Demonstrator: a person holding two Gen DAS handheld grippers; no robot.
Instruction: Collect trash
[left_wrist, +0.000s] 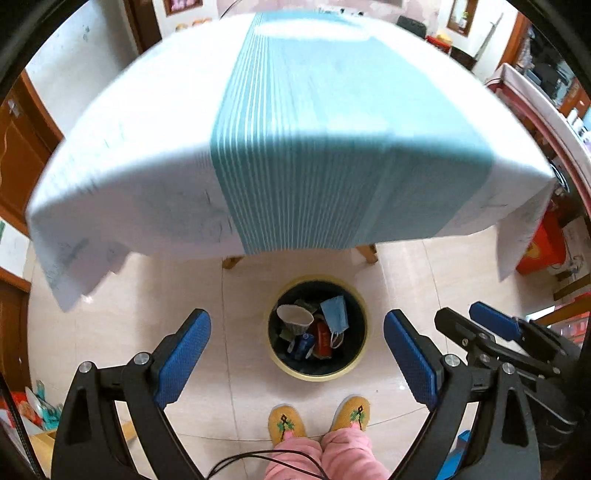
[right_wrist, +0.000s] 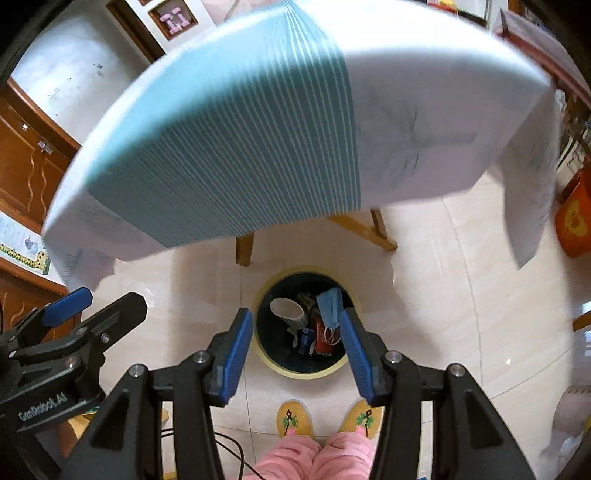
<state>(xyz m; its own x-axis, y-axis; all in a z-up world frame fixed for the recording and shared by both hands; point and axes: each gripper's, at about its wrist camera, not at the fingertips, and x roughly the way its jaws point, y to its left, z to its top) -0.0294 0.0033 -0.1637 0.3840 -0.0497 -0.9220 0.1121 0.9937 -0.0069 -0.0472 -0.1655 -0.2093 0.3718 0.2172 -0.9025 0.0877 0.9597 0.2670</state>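
Note:
A round yellow-rimmed bin (left_wrist: 364, 341) (right_wrist: 260, 350) stands on the tiled floor below both grippers. It holds a white paper cup (left_wrist: 293, 316) (right_wrist: 286, 309), a blue face mask (left_wrist: 335, 312) (right_wrist: 330, 305), a red packet (left_wrist: 322, 341) (right_wrist: 320, 338) and a small blue item (left_wrist: 303, 344). My left gripper (left_wrist: 297, 349) hangs open high over the bin with nothing between its blue pads. My right gripper (right_wrist: 296, 341) is open too and holds nothing; it shows at the right edge of the left wrist view (left_wrist: 476, 325).
A table under a white cloth with a teal striped band (left_wrist: 295, 140) (right_wrist: 229, 140) fills the upper view, its wooden legs (right_wrist: 243, 249) just behind the bin. A person's yellow slippers (left_wrist: 286, 422) (right_wrist: 293, 419) and pink trousers stand before the bin. Wooden cabinets lie left, a red box (right_wrist: 574, 218) right.

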